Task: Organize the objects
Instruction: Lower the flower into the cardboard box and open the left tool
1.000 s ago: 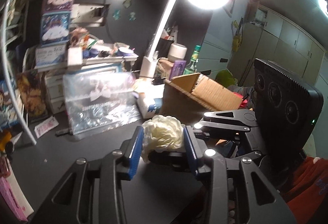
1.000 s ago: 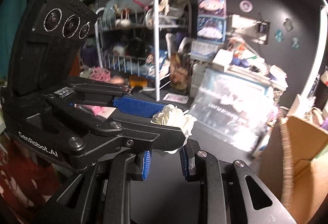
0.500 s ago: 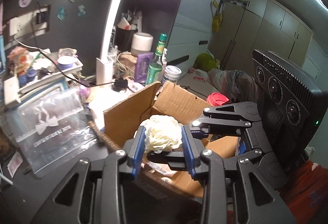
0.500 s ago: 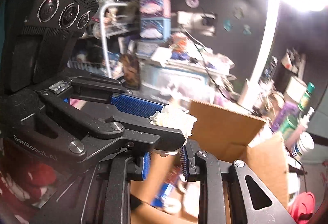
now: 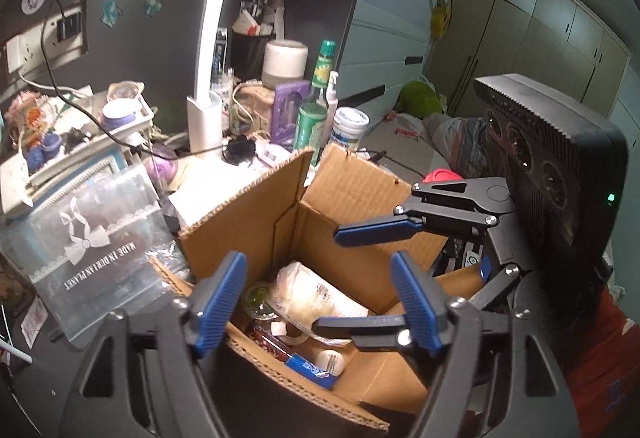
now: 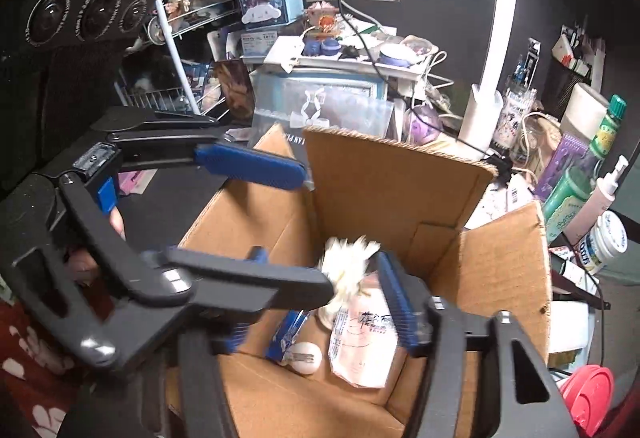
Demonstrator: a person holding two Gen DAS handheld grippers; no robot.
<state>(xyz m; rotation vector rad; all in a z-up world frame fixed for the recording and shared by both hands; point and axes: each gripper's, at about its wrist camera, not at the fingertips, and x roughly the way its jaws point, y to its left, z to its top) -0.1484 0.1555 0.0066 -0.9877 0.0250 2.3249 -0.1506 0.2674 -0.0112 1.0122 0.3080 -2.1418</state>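
We hold our two grippers over an open cardboard box (image 5: 352,197) that sits on a cluttered dark desk (image 5: 36,390). Our left gripper (image 5: 320,302) has its blue-padded jaws spreading apart as we look, and nothing sits between them; through the gap we see straight down into the box. Our right gripper (image 6: 320,302) is also opening, its blue pads blurred. A cream-white paper flower (image 6: 348,266), itself blurred, shows in the gap between the right gripper's pads, just above the box's contents; neither pad seems to press on it, and it appears loose over the box. From the left camera the flower does not show. Inside the box lie a pale plastic packet (image 6: 364,342) with printed writing, a blue wrapper (image 6: 290,330), and a small white ball (image 6: 306,356) on the cardboard floor. The box flaps stand upright on the far side. Just beside the box, toward the wall, stands a clear plastic bag (image 5: 96,238) printed with a white bow. Behind the box are a white lamp post (image 5: 208,77), a green bottle (image 5: 314,113), a white pump bottle (image 6: 604,189), and a white tub (image 5: 350,125). A red lid (image 6: 588,394) lies near the box's right corner.
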